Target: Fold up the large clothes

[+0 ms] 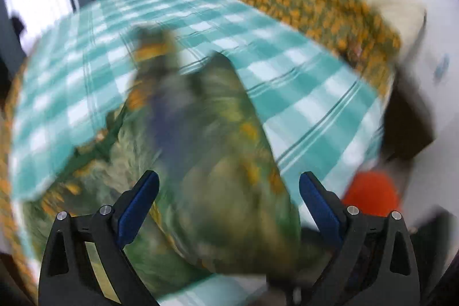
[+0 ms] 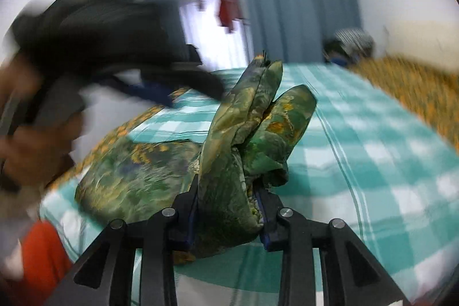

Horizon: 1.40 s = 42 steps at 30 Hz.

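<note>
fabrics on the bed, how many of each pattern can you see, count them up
green and gold patterned garment: 1
teal and white checked sheet: 1
orange floral bedcover: 1
total: 3

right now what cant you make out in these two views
- Left wrist view: the green patterned garment is smeared by motion blur; its folds and edges are unreadable.
- Left wrist view: the left gripper stands open; whether cloth touches a pad is unclear.
- Right wrist view: the right gripper hides the pinched part of the garment.
- Right wrist view: the left hand is blurred and cut off at the edge.
</note>
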Each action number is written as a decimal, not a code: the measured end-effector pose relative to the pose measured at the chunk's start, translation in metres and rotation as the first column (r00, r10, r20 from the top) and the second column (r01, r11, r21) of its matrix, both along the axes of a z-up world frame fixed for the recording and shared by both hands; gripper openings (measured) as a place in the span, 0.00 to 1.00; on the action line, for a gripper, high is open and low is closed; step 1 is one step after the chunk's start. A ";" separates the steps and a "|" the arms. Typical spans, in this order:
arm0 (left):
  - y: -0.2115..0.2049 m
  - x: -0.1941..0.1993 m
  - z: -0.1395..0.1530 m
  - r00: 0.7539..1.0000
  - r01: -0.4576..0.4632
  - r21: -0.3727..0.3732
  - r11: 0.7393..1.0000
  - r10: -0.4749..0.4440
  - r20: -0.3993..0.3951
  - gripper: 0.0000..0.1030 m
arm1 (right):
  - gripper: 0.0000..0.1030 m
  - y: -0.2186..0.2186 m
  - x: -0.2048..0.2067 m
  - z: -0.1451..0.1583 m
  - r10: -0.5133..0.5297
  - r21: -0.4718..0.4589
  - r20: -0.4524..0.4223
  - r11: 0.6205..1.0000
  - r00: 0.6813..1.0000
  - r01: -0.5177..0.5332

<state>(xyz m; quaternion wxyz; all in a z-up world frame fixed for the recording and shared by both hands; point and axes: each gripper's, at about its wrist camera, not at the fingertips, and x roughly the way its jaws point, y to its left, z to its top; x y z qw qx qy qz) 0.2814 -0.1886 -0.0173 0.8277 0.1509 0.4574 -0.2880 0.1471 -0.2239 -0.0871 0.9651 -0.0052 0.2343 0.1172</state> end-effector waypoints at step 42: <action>0.412 0.022 -0.165 0.770 -0.623 -0.321 0.713 0.487 -0.412 0.47 | 0.22 0.157 0.141 -0.111 0.322 0.109 -0.421 0.946 0.848 -0.306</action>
